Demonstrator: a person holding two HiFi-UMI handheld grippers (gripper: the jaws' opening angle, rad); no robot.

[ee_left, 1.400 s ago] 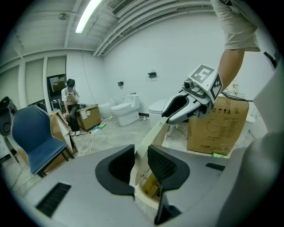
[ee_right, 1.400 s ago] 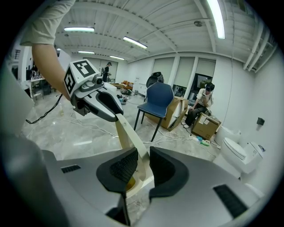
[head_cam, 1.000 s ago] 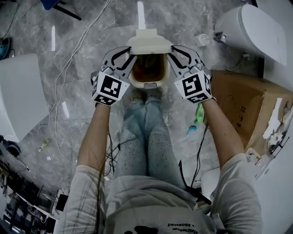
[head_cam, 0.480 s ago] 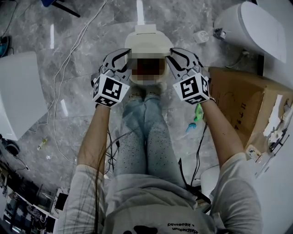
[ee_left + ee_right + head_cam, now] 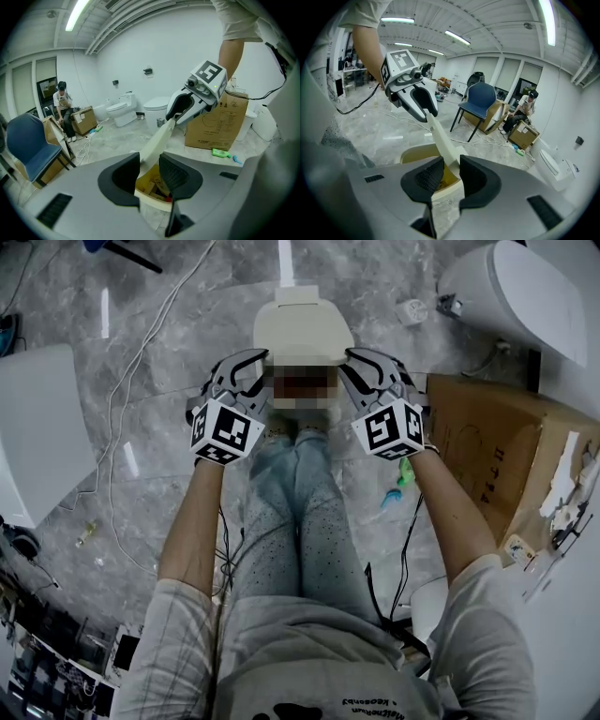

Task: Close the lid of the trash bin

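Observation:
The cream trash bin (image 5: pixel 300 407) stands on the floor in front of the person's feet. Its lid (image 5: pixel 302 326) is tilted partway down over the opening. My left gripper (image 5: pixel 253 369) is at the lid's left edge and my right gripper (image 5: pixel 356 367) at its right edge. In the left gripper view the lid (image 5: pixel 158 139) slants down into the gap of the left gripper (image 5: pixel 149 165). In the right gripper view the lid's edge (image 5: pixel 446 146) runs between the jaws of the right gripper (image 5: pixel 451 168). Both pairs of jaws have just been opening and stand open around the lid, gaps showing beside it.
A cardboard box (image 5: pixel 497 456) stands right of the bin, with a green bottle (image 5: pixel 406 472) at its foot. White toilets (image 5: pixel 520 296) are at the upper right, cables (image 5: pixel 141 362) and a white panel (image 5: pixel 37 427) at the left. A blue chair (image 5: pixel 480 101) stands behind.
The lid has swung down from nearly upright to partly over the opening. Both grippers came nearer to the person with it, and their jaws stand wider.

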